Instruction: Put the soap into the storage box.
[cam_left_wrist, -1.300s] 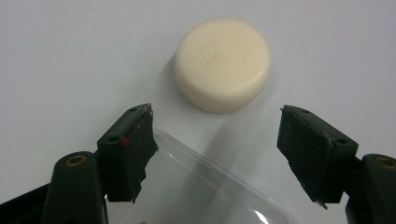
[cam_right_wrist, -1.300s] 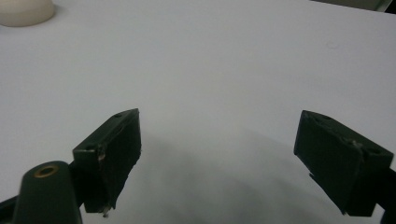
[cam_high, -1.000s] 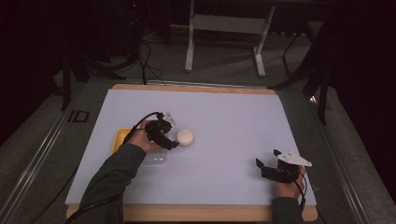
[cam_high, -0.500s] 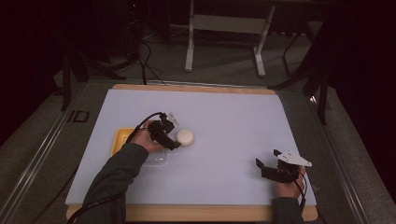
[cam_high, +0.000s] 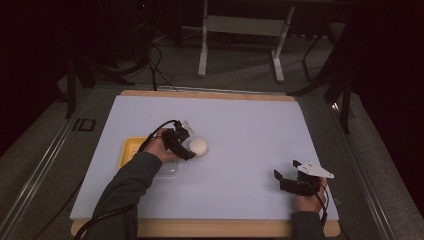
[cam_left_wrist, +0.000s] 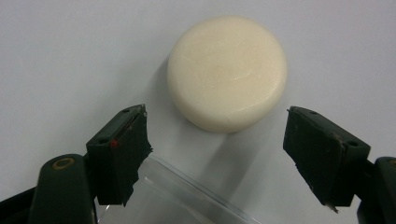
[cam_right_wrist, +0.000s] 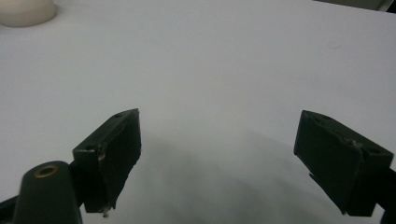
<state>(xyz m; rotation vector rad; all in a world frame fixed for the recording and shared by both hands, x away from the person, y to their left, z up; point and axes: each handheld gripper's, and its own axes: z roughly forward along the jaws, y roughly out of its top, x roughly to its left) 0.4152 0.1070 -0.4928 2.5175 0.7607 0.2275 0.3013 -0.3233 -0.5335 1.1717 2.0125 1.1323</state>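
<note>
**Cream round soap-like puck awaits a sideways pinch**

The cream round puck (cam_left_wrist: 227, 72) lies flat on the white table mat (cam_high: 250, 125), just beyond the left gripper (cam_left_wrist: 217, 154), whose jaws are spread. It looks firm, light, perhaps slick; grip its curved sides. A clear plastic lid (cam_left_wrist: 187, 196) sits beneath. The right gripper (cam_high: 287, 181), well apart, is spread too.

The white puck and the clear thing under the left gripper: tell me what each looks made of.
White puck: looks like soap or wax, though foam or plastic can't be ruled out. It is cream, opaque and matt, with a soft sheen, rounded edges and faint surface marks.

Clear thing: probably thin transparent plastic, perhaps a lid or tray. The table shows through it, and its curved rim catches a bright line of light.
</note>
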